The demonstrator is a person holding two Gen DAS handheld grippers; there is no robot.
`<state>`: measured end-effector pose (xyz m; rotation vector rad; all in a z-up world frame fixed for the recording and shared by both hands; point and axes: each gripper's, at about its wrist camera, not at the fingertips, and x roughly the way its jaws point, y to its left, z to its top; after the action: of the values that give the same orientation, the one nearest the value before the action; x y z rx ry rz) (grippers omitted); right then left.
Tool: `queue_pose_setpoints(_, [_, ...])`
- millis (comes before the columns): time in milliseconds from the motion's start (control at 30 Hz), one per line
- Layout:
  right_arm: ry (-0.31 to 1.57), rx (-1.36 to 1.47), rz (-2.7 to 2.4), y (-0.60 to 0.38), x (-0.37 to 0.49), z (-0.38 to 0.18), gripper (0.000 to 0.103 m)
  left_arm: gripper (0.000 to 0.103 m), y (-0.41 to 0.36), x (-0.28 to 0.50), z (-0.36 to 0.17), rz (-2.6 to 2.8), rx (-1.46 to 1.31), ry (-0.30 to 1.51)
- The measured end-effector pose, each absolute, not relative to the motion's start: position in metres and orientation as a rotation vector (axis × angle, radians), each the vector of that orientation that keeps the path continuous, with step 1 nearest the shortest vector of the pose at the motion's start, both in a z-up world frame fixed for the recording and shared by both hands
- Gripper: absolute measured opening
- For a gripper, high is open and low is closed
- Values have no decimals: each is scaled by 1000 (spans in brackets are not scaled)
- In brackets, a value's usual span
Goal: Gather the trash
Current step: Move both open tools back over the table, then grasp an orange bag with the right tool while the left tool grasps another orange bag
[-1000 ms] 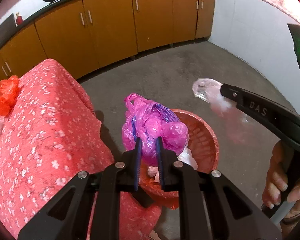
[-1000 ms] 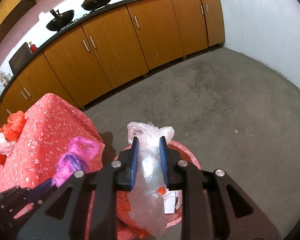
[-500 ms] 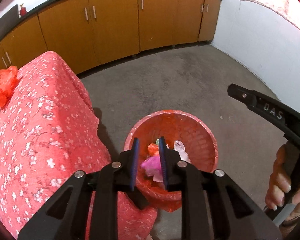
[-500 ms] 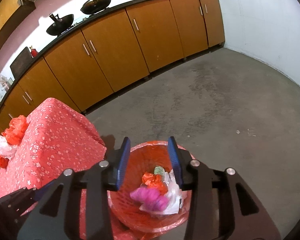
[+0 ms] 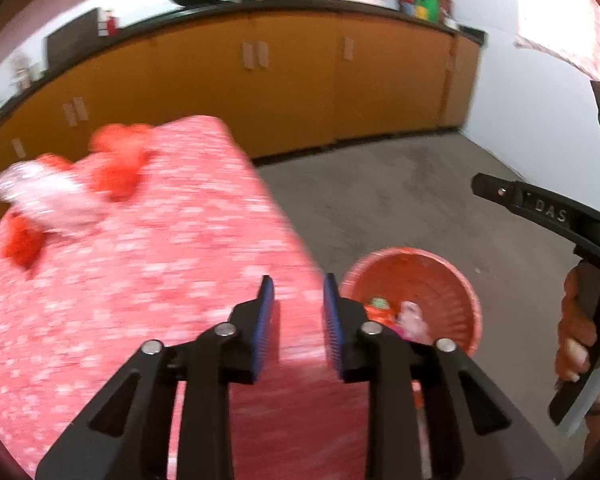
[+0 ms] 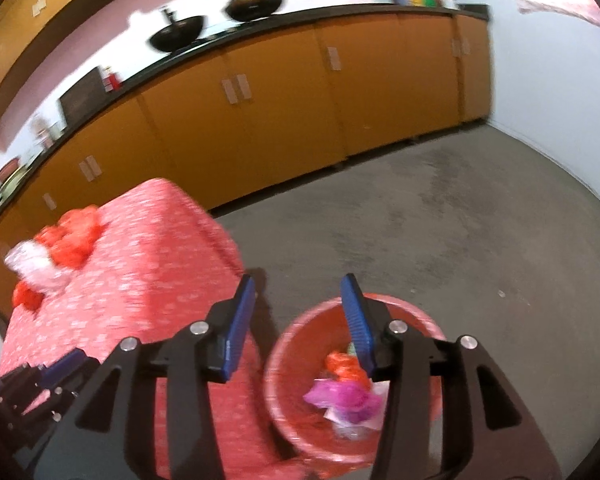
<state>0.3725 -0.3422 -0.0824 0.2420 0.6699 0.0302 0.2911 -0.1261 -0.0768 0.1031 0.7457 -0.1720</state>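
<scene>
In the lower right of the right wrist view, our trash (image 6: pixel 342 396) lies in the red basket (image 6: pixel 296 360), below our right fingers (image 6: pixel 356 312), which have just been opening, empty. Our left fingers (image 5: pixel 265 320), likewise parting and empty, hang over the red-clothed surface (image 5: pixel 140 280).

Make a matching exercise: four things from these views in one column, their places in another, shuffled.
1. crumpled magenta plastic bag
2. crumpled red plastic bags
3. two black woks
4. round red plastic basket

A. on the dark countertop
B. on the grey floor beside the table
C. on the red floral tablecloth
D. inside the basket

Pairs: 1-D, 2-C, 3-A, 4-B
</scene>
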Motion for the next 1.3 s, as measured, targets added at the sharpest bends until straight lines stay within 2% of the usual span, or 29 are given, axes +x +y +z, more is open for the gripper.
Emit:
queue_pose_setpoints(133, [661, 178, 145, -275, 384, -63, 45, 29, -62, 284, -64, -43, 82, 707])
queue_pose_setpoints(233, [657, 137, 225, -220, 394, -52, 45, 36, -5, 278, -56, 70, 37, 677])
queue_pose_setpoints(367, [654, 82, 300, -149, 412, -42, 45, 39, 63, 281, -51, 216, 12, 632])
queue_pose_setpoints(500, [633, 52, 335, -94, 433, -35, 45, 47, 116, 286, -50, 302, -58, 596])
queue_pose_setpoints(600, [623, 51, 340, -65, 448, -34, 46, 49, 143, 292, -51, 318, -113, 578])
queue_pose_setpoints(900, [702, -23, 259, -19, 500, -65, 48, 65, 169, 305, -46, 268, -163, 521])
queue_pose_setpoints(1000, [719, -30, 251, -20, 502, -72, 37, 66, 167, 313, -46, 246, -170, 517])
queue_pose_setpoints(1033, [725, -38, 251, -18, 502, -73, 28, 66, 167, 314, -47, 242, -171, 517])
queue_pose_setpoints(1067, [724, -45, 247, -17, 502, -75, 25, 66, 166, 317, -46, 231, -176, 518])
queue_pose_setpoints(1167, [702, -66, 231, -20, 496, -77, 19, 70, 161, 320, -46, 205, -181, 516])
queue_pose_setpoints(1300, [686, -33, 220, -30, 488, -79, 17, 70, 153, 328, -49, 188, -160, 537])
